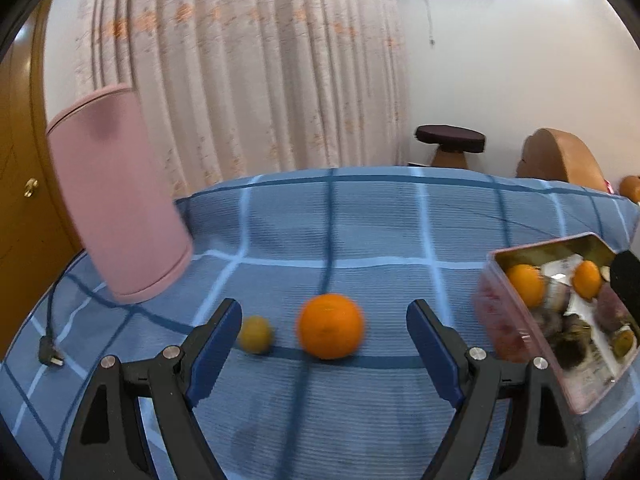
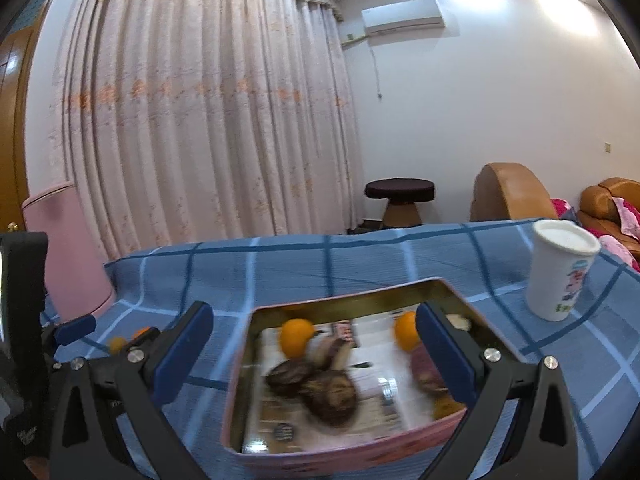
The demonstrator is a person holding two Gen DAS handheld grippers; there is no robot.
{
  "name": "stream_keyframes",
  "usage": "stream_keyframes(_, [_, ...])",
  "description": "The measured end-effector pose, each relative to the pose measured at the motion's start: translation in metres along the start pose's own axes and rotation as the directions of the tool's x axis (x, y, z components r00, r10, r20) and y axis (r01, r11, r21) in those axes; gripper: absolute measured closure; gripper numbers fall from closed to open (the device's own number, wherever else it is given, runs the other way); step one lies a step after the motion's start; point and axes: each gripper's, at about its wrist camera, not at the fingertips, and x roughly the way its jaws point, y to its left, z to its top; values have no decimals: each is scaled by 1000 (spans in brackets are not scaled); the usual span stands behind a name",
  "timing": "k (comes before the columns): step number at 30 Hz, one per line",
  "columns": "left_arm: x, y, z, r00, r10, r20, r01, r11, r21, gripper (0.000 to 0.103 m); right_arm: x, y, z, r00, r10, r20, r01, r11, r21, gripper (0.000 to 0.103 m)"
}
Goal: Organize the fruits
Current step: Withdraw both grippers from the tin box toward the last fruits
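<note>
Orange fruit is partly sorted: 2 oranges [image 2: 297, 337] lie in the tin [image 2: 280, 458]. 1 orange [image 1: 330, 326] and 1 small fruit [image 1: 255, 334] remain on the worktop [image 1: 360, 220]. Both left gripper [image 1: 324, 344] and right gripper [image 2: 314, 350] jaws stand wide, empty.

A table under a blue checked cloth [image 1: 360, 216], with fruit and containers on it.

On the cloth lie a loose orange [image 1: 331, 326] and, just left of it, a small yellowish fruit [image 1: 256, 334]. A pink cylinder [image 1: 120, 200] stands at the left, with a black plug [image 1: 50, 354] near it. A pink tin [image 2: 280, 456] of fruit sits to the right, a white cup [image 2: 560, 270] beyond it.
</note>
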Motion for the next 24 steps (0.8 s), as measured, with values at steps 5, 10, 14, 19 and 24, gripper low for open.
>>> stream_keyframes(5, [9,33,0,999,49,-6,-49,999,-16,17,8,30,-2,999,41,-22,-42,999,-27,0])
stream_keyframes(10, [21,72,3,992,127,-25,-129,990,-49,17,25,65,-4,992,92,-84,-99,992,-84,9])
stream_keyframes(14, [35,108,5,979,188,-81,-196,975,-105,17,46,96,-8,976,139,-166,-160,980,-121,13])
stream_keyframes(19, [42,138,9,969,206,-134,-229,956,-185,17,73,128,-14,948,166,-273,-217,962,-169,26])
stream_keyframes(24, [47,143,10,965,213,-154,-240,951,-193,17,108,152,-22,897,173,-408,-262,949,-174,29])
